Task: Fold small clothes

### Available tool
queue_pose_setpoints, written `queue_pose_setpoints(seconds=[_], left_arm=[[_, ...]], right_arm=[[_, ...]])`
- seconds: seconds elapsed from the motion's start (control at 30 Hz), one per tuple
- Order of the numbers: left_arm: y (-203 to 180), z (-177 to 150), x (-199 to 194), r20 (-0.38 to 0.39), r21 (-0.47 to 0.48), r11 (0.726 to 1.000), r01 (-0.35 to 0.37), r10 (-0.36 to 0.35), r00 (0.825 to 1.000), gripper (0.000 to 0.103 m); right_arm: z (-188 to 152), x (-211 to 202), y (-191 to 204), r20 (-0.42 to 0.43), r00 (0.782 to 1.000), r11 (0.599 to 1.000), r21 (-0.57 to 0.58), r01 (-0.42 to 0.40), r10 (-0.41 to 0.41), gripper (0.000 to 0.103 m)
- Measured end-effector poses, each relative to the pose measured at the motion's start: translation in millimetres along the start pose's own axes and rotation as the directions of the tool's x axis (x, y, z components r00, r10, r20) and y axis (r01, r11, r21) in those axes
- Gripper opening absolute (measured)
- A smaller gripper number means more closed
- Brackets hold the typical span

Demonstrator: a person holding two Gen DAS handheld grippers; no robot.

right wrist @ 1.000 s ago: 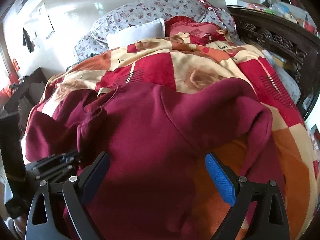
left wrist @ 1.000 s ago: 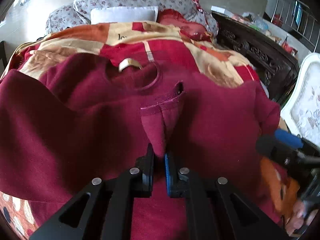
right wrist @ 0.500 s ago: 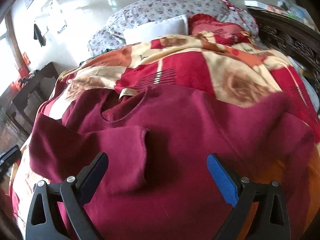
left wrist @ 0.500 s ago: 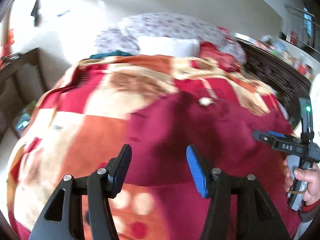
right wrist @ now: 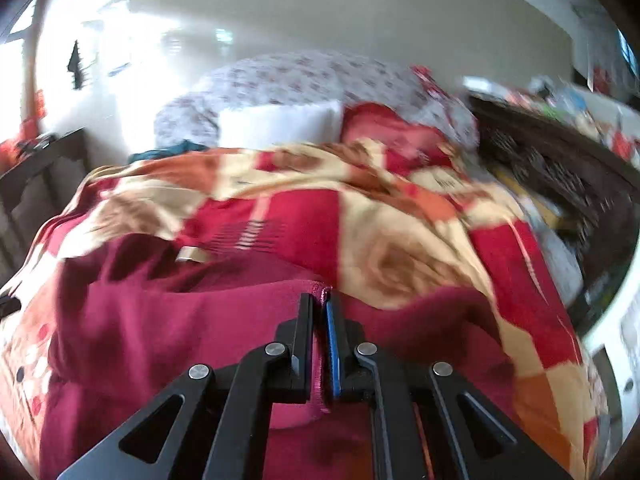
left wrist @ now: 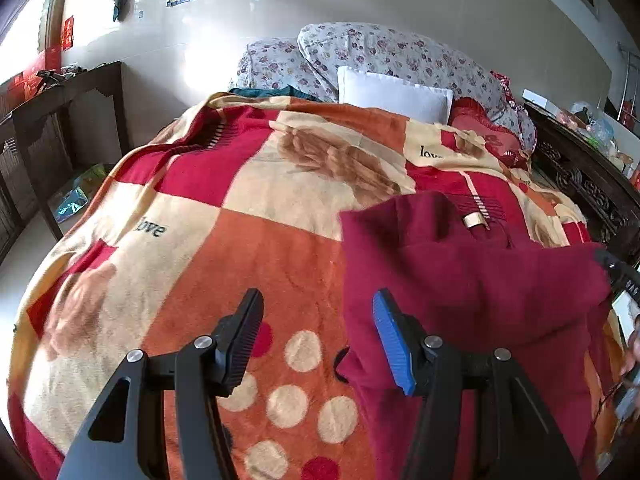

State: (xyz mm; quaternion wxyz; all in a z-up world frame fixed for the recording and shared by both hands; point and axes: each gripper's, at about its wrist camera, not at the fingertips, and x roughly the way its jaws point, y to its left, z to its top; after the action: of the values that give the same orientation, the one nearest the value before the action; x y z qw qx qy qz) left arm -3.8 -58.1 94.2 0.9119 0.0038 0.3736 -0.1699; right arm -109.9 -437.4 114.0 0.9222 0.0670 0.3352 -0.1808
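Observation:
A maroon sweater (left wrist: 460, 280) lies on the patterned blanket, its neck label (left wrist: 474, 220) toward the pillows. My left gripper (left wrist: 318, 308) is open over bare blanket at the sweater's left edge, with nothing between its fingers; the blue finger (left wrist: 390, 336) is just at that edge. In the blurred right wrist view the sweater (right wrist: 180, 320) fills the lower left. My right gripper (right wrist: 319, 302) has its jaws closing tight on a hemmed edge of the sweater, and the cloth is pinched between the pads. The other hand-held tool (left wrist: 618, 272) shows at the right border.
The red, orange and cream blanket (left wrist: 240, 248) covers the bed. Floral pillows and a white pillow (left wrist: 394, 92) lie at its head. A carved dark wooden frame (left wrist: 592, 192) runs along the right. A dark wooden table (left wrist: 60, 100) stands at the left.
My left gripper let go of the sleeve cuff, opened and swung left off the sweater. My right gripper went from wide open to shut on the sweater's edge.

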Motion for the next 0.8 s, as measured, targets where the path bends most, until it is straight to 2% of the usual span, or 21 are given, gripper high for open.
queue_pose_setpoints(seconds=[0.1, 0.23, 0.3, 0.37, 0.43, 0.47, 0.5, 0.57, 0.63, 0.73, 0.8], left_arm=[[-11, -3, 14, -0.025, 0.018, 1.0, -0.008, 0.009, 1.0, 0.056], [-21, 1, 30, -0.03, 0.022, 1.0, -0.002, 0.003, 1.0, 0.057], [-21, 8, 41, -0.022, 0.008, 1.0, -0.03, 0.03, 0.999, 0.073], [-18, 15, 52, -0.007, -0.018, 0.999, -0.041, 0.041, 0.999, 0.074], [-17, 23, 68, -0.026, -0.023, 0.998, -0.05, 0.049, 0.998, 0.074], [-18, 27, 76, -0.045, -0.01, 0.999, -0.042, 0.042, 0.998, 0.068], [-20, 31, 82, -0.057, 0.008, 0.999, -0.036, 0.036, 0.998, 0.04], [-23, 38, 97, -0.1, 0.039, 0.999, -0.035, 0.039, 0.994, 0.002], [-18, 49, 107, -0.106, 0.015, 1.0, -0.024, 0.026, 0.994, 0.0], [-8, 62, 115, -0.077, 0.01, 0.997, -0.077, 0.077, 0.994, 0.0], [4, 62, 122, -0.117, -0.033, 0.998, -0.057, 0.053, 0.992, 0.0]], right_arm=[[-11, 14, -6, -0.051, 0.999, 1.0, 0.003, 0.015, -0.015, 0.007], [-14, 19, -3, -0.051, 0.999, 1.0, -0.01, 0.015, -0.016, 0.007], [-12, 20, -6, -0.049, 0.999, 1.0, 0.003, 0.007, -0.007, 0.007], [-12, 19, -10, -0.048, 0.999, 1.0, 0.005, 0.004, -0.004, 0.007], [-11, 19, -11, -0.045, 0.999, 1.0, 0.007, 0.004, -0.003, 0.007], [-10, 18, -13, -0.037, 0.999, 1.0, 0.013, 0.004, -0.004, 0.007], [-9, 17, -15, -0.034, 0.999, 1.0, 0.018, 0.004, -0.003, 0.007], [-9, 20, -18, -0.03, 1.0, 0.999, 0.036, 0.004, -0.002, 0.007], [-11, 29, -18, -0.046, 0.999, 0.999, 0.033, 0.018, -0.016, 0.007], [-17, 52, -15, -0.091, 0.995, 0.999, 0.022, 0.035, -0.032, 0.007], [-19, 55, -18, -0.096, 0.995, 0.999, 0.037, 0.023, -0.02, 0.008]])
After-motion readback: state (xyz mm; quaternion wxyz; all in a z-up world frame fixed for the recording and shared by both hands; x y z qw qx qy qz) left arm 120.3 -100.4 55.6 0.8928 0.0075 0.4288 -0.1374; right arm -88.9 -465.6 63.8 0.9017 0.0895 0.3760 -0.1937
